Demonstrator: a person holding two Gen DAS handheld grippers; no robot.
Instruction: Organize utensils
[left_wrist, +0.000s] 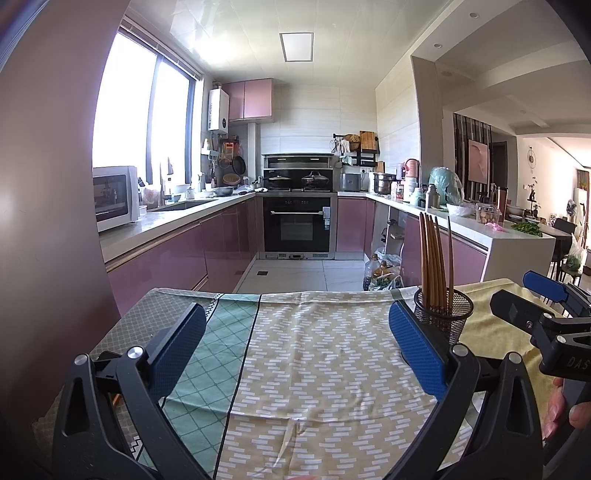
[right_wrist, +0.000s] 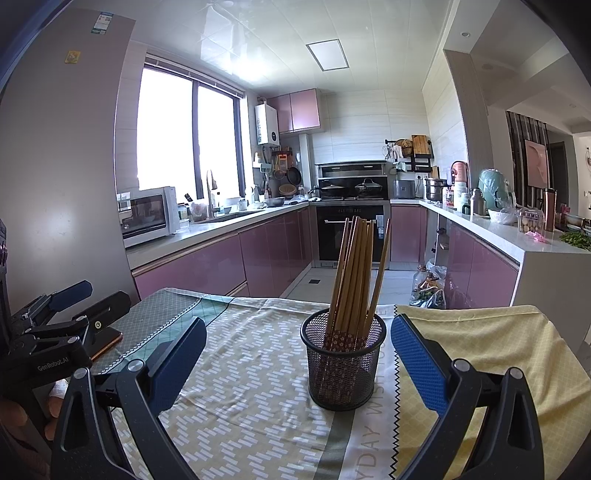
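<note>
— What have you got on the bench?

— I see a black mesh holder (right_wrist: 343, 363) standing upright on the patterned cloth (right_wrist: 251, 387), with a bundle of wooden chopsticks (right_wrist: 356, 273) standing in it, tips fanned up and leaning slightly. One chopstick stands a little apart from the rest, on the right of the cup.

— Where are your fingers?

— My right gripper (right_wrist: 298, 362) is spread wide, holding nothing. The holder sits between its two blue pads, nearer the right one (right_wrist: 417, 365), and I see a gap on both sides, so no contact. My left gripper (left_wrist: 297, 349) is also spread wide and empty, over bare cloth. From the left wrist view the holder (left_wrist: 445, 314) is just behind the right-hand pad (left_wrist: 415, 352), which covers its lower left edge; I can't tell whether they touch.

— Can each camera see the other tool?

— Yes. In the right wrist view the left gripper comes in at the left edge, with fingertips of the person's hand (right_wrist: 22, 421) under it. In the left wrist view the right gripper (left_wrist: 532, 299) comes in from the right, beside the holder.

— Anything else on the bench?

— The edge of a phone (right_wrist: 107, 341) lies on the cloth by the left tool.
</note>
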